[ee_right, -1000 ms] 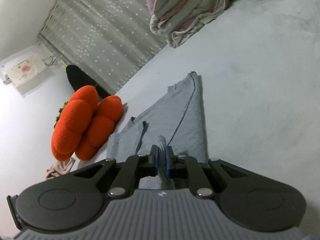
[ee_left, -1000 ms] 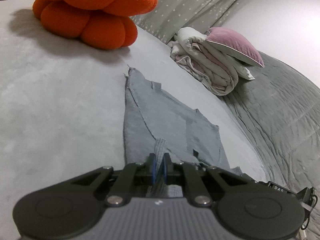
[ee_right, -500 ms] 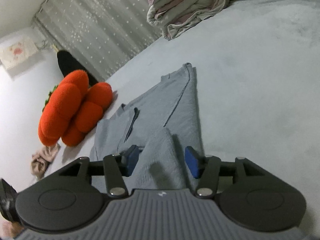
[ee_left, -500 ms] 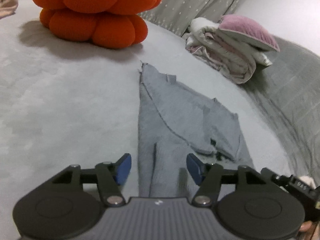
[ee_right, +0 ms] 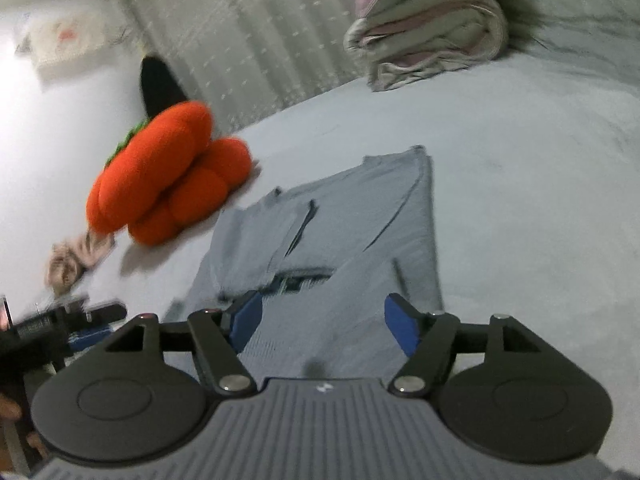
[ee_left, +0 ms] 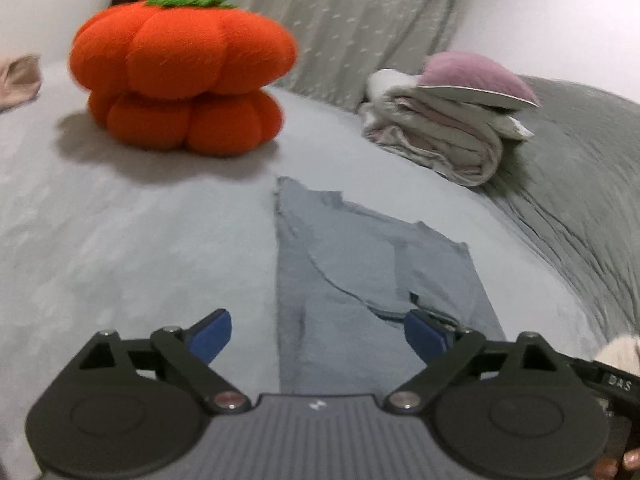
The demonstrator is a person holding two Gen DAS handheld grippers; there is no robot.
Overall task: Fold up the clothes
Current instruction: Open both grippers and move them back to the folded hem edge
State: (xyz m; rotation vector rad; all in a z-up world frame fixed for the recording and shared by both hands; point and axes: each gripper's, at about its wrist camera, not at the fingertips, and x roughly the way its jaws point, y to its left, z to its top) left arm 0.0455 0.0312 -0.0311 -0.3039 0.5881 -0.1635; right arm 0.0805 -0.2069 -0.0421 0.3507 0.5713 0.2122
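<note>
A grey-blue knit garment (ee_left: 360, 280) lies flat on the pale bed cover, folded lengthwise with its near end doubled over. My left gripper (ee_left: 318, 338) hovers just above that near end, open, with nothing between its blue pads (ee_left: 210, 334). The same garment (ee_right: 352, 240) fills the middle of the right wrist view. My right gripper (ee_right: 326, 326) is open over its near edge and holds nothing. The left gripper's black body (ee_right: 60, 320) shows at the left edge of the right wrist view.
An orange pumpkin cushion (ee_left: 182, 76) stands behind the garment on the left. A folded quilt with a pink pillow (ee_left: 452, 120) lies at the back right beside a rumpled grey blanket (ee_left: 580, 184). A small beige cloth (ee_right: 76, 260) lies near the cushion.
Both grippers were shut on the garment's near end one second ago. They have opened, let the cloth drop flat and drawn back and up from it.
</note>
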